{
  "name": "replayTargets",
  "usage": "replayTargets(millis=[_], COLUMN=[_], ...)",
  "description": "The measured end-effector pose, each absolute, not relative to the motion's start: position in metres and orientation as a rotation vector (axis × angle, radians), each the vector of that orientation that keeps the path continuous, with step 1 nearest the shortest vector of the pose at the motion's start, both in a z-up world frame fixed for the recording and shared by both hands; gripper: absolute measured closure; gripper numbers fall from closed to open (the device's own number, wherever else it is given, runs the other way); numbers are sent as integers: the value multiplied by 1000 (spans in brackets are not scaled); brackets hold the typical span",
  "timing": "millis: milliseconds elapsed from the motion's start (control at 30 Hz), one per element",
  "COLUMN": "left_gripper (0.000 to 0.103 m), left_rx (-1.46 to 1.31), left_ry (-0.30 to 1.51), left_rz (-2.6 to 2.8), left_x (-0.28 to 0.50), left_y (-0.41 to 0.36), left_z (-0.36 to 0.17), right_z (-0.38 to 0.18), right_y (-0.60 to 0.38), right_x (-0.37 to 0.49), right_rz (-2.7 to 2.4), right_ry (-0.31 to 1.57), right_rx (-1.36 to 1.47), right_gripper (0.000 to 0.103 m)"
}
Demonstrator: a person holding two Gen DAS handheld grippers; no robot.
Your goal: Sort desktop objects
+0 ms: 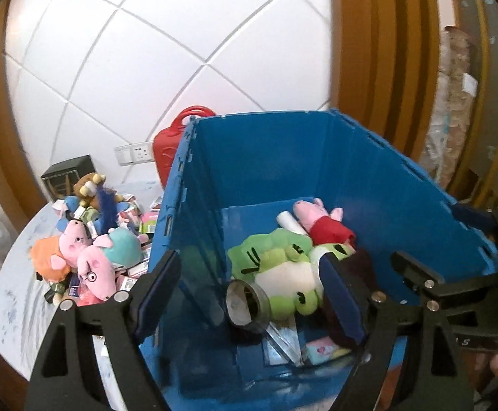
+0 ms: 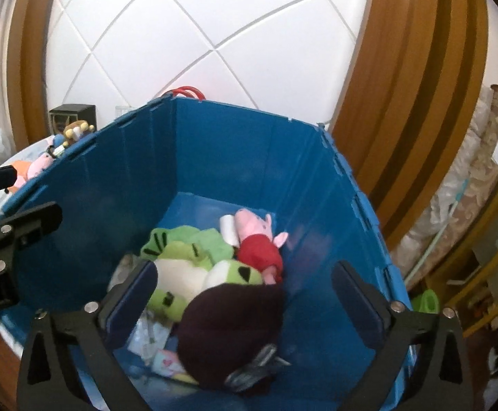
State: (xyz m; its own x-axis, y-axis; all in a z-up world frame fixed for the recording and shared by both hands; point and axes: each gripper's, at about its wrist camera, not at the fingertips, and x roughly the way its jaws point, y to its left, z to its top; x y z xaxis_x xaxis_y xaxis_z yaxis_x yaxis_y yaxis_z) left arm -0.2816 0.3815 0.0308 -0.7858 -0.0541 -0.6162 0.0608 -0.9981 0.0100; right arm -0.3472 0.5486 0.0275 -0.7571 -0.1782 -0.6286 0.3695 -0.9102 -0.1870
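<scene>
Toys wait heaped on the bench beside the blue crate, where frogs and a pig already lie, as I hold my left tongs and right tongs open and empty over it.

Left gripper spread wide over the near-left corner of a blue crate

In the crate lie a green frog plush, a pink pig plush in a red dress, a white roll, a roll of tape and a dark maroon plush. Left of it, a heap of pig plushes and small boxes on the table; a red case behind. The right gripper reaches in at right, its fingers apart.
</scene>
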Motion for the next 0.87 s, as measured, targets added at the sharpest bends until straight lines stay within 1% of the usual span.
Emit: replayTargets(millis=[300,567,867], left_gripper=[20,20,20], left_rx=[1007,1002,935], left_ry=[-13,-2,-9], left_rz=[-2941,-2954,-2986], left_x=[-239,-214,-197], left_y=[358,348,348], left_z=[54,70,91], right_z=[63,93,118], right_y=[541,534,529], right_x=[-301,-269,-253], right_rz=[-2657,-2733,-2784], right_ry=[318,318,374], right_rx=[1038,1017,987], right_gripper=[0,0,0])
